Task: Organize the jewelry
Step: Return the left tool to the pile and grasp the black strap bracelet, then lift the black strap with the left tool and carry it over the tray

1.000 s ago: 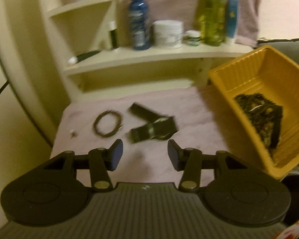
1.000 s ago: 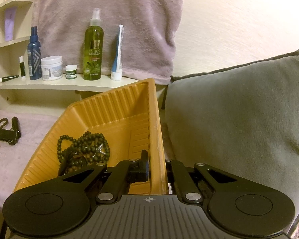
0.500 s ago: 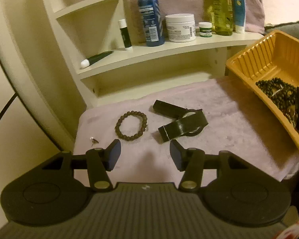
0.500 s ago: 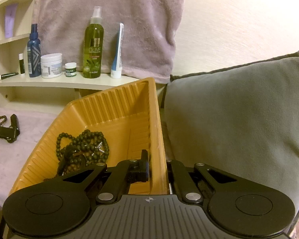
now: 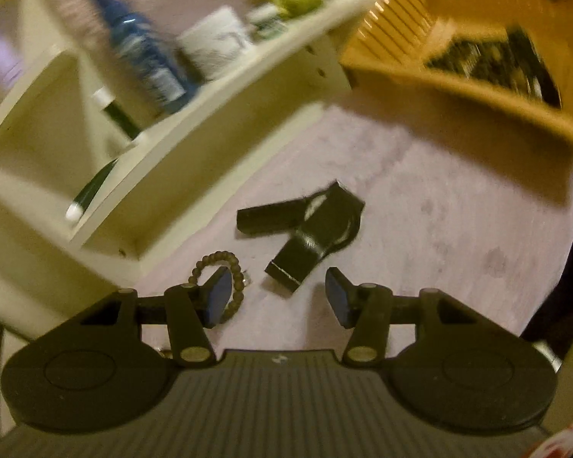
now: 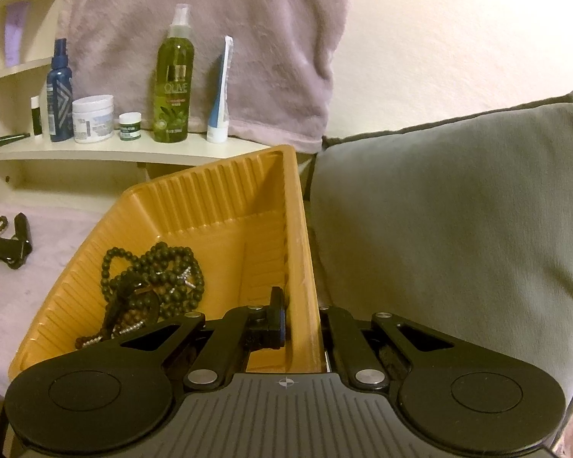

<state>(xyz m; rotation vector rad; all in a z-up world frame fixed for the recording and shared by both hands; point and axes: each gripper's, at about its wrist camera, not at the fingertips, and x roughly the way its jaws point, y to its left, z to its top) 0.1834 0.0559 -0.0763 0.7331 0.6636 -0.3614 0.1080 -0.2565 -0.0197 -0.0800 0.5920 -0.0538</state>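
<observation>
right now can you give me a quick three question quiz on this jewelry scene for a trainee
1. True or false: the right gripper is clamped on the wall of the ribbed orange plastic bin.
2. What lies on the pink cloth beside the black strap watch? A) brown bead bracelet B) silver spoon
3. Fill in: the left gripper fingers hold ____.

Key: 1 true; 2 A; 3 nothing.
</observation>
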